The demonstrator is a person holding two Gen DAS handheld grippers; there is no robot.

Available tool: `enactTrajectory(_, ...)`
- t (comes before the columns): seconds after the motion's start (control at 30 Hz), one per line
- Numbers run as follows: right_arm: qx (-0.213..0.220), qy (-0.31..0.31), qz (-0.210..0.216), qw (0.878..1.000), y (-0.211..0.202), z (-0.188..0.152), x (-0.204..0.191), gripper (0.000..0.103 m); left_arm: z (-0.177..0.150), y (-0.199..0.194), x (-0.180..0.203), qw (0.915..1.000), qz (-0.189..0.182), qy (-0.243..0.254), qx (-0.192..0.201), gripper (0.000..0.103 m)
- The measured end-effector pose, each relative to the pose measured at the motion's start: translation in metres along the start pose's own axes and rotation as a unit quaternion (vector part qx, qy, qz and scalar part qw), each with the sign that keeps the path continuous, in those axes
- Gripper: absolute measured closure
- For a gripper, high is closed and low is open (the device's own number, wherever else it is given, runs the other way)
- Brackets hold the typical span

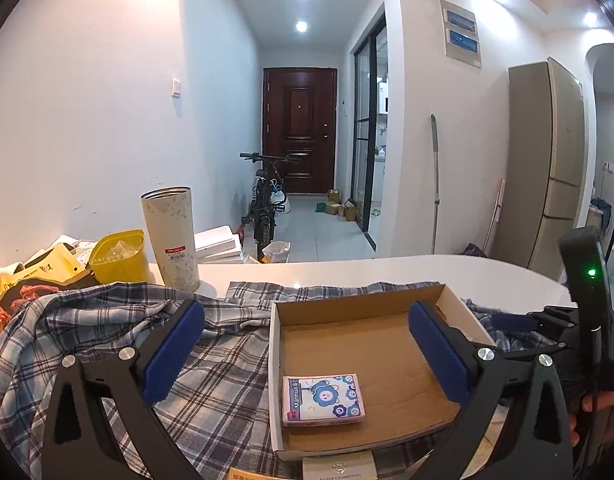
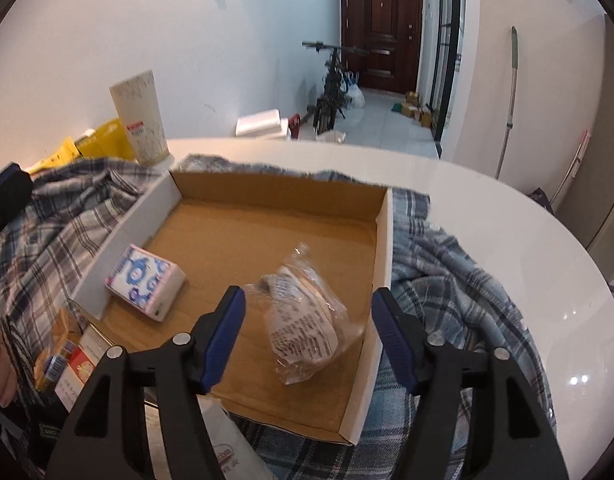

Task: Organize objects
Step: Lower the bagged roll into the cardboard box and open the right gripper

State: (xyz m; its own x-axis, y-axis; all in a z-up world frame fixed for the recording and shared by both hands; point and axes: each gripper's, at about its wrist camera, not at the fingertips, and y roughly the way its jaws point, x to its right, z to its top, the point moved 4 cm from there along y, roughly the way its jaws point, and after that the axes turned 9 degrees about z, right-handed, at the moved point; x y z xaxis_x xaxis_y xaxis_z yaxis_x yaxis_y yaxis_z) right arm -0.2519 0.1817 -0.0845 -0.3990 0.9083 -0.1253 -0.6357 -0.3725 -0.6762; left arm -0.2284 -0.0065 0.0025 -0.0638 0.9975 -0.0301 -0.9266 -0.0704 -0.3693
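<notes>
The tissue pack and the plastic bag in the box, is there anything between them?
No. In the right wrist view only bare cardboard box floor lies between the tissue pack and the plastic bag.

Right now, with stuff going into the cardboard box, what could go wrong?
The plastic packet sits between the right tool's open pads, so pulling back carelessly could snag it. The cardboard box rests on rumpled plaid cloth, so a nudge might shift it. The tall cup stands near the table edge.
</notes>
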Motion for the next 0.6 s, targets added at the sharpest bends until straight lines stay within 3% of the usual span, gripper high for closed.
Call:
enactTrajectory(0.07,0.021,-0.004,-0.01,1.0,-0.011,0.005,-0.002,0.03,0.007,-0.007,-0.002,0.9999,0.009,0.0,0.009,0.0)
enactTrajectory(0.23,0.08,-0.027,-0.02,0.996,-0.057,0.025,-0.014,0.027,0.034,-0.044,-0.014,0.9984,0.016,-0.021,0.05,0.0)
enactTrajectory(0.37,0.146,-0.026,-0.001,0.989,-0.113,0.035,-0.027,0.005,0.054,-0.081,-0.021,0.9965,-0.005,-0.043,0.071,0.0)
enactTrajectory(0.47,0.182,-0.022,0.01,0.983,-0.148,0.032,-0.035,0.0,0.064,-0.107,-0.025,0.9965,0.01,-0.034,0.075,0.0)
enactTrajectory(0.6,0.204,-0.008,0.006,0.979,-0.181,0.021,-0.044,0.0,0.061,-0.136,-0.03,0.9949,-0.019,-0.052,0.085,0.0)
